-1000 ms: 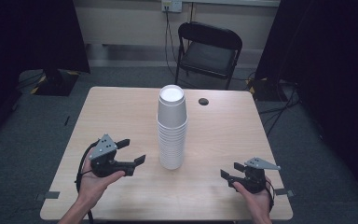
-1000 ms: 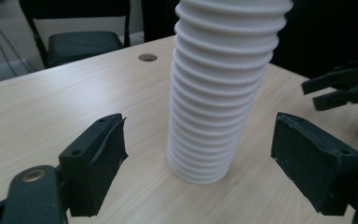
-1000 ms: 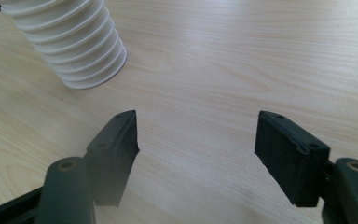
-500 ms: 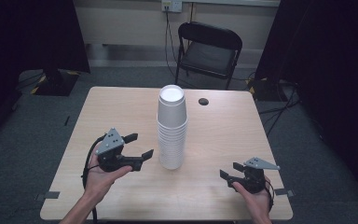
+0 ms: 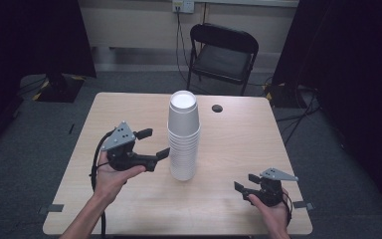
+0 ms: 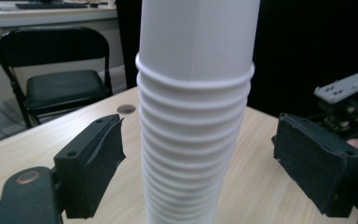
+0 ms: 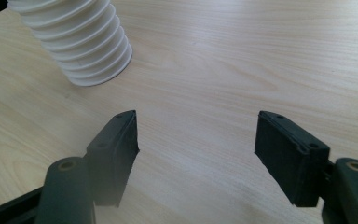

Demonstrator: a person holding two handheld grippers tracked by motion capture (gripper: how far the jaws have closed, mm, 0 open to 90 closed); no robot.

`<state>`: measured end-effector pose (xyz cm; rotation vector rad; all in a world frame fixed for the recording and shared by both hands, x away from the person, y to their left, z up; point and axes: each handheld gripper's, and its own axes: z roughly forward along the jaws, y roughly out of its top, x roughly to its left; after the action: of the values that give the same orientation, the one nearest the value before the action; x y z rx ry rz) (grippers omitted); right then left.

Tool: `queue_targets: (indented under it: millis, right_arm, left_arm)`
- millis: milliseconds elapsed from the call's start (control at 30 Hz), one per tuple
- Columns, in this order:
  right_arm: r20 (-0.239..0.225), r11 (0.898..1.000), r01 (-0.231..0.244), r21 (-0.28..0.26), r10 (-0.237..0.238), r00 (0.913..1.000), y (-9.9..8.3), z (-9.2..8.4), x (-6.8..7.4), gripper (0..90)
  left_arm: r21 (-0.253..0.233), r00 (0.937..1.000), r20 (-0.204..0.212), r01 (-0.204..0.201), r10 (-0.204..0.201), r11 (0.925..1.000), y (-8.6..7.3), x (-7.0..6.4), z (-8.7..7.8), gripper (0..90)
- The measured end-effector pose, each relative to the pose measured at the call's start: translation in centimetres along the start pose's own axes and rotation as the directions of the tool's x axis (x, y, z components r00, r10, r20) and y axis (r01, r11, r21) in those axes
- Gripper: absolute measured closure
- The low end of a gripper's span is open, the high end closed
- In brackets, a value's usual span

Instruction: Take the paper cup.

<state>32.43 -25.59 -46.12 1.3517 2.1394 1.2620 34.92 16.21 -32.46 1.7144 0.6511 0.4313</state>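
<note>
Table (image 5: 238, 149): light wood top, rectangular, on grey carpet. A small dark round spot (image 5: 217, 108) sits on its far side, just right of the cups.

Folding chair (image 5: 222, 55): black, empty, beyond the table's far edge; also in the left gripper view (image 6: 51, 84), behind and left of the cups.

Stack of cups (image 5: 183, 134): white, ribbed, nested upside down into one tall column, upright near the middle of the table. Base rim rests flat on the wood. In the right gripper view the bottom of the stack (image 7: 81, 42) stands at upper left, well apart from that gripper's jaws.

Left gripper (image 5: 152, 143): held in the person's left hand (image 5: 110, 175), raised above the table top, just left of the stack and pointed at it, roughly at mid-height of the column. Jaws spread wide. In the left gripper view the stack (image 6: 193, 116) stands between the two black pads (image 6: 98, 163), with a clear gap on each side; neither pad touches the cups.

Right gripper (image 5: 246, 181): in the person's right hand (image 5: 273, 211), low by the table's near right corner, well apart from the stack. Jaws spread wide, nothing between them but bare wood (image 7: 196, 130). Grey three-cornered plate on top. It also appears at far right in the left gripper view, behind the right-hand pad.
</note>
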Motion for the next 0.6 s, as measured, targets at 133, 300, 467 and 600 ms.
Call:
queue_targets:
  millis: [133,300,467,600]
  right_arm:
    - [-0.004,1.0,-0.004,0.001,0.004,1.0,0.0,0.0,-0.1,30.3]
    - [-0.001,1.0,-0.008,0.005,0.008,1.0,0.0,0.1,0.0,28.6]
    - [-0.003,1.0,0.0,0.002,0.0,1.0,0.0,0.1,0.1,28.6]
    - [-0.006,1.0,0.001,-0.005,-0.001,1.0,0.0,0.0,0.1,27.4]
  left_arm:
    - [-0.018,0.9999,0.004,-0.012,0.012,0.9998,1.1,0.2,0.1,15.5]
    - [-0.028,0.9998,0.004,-0.018,0.019,0.9994,1.8,0.3,0.3,15.9]
    - [-0.046,1.0,-0.003,-0.009,0.009,0.9989,2.0,0.5,0.7,15.6]
    - [-0.051,0.9999,0.012,-0.002,0.002,0.9987,3.0,0.6,1.0,15.3]
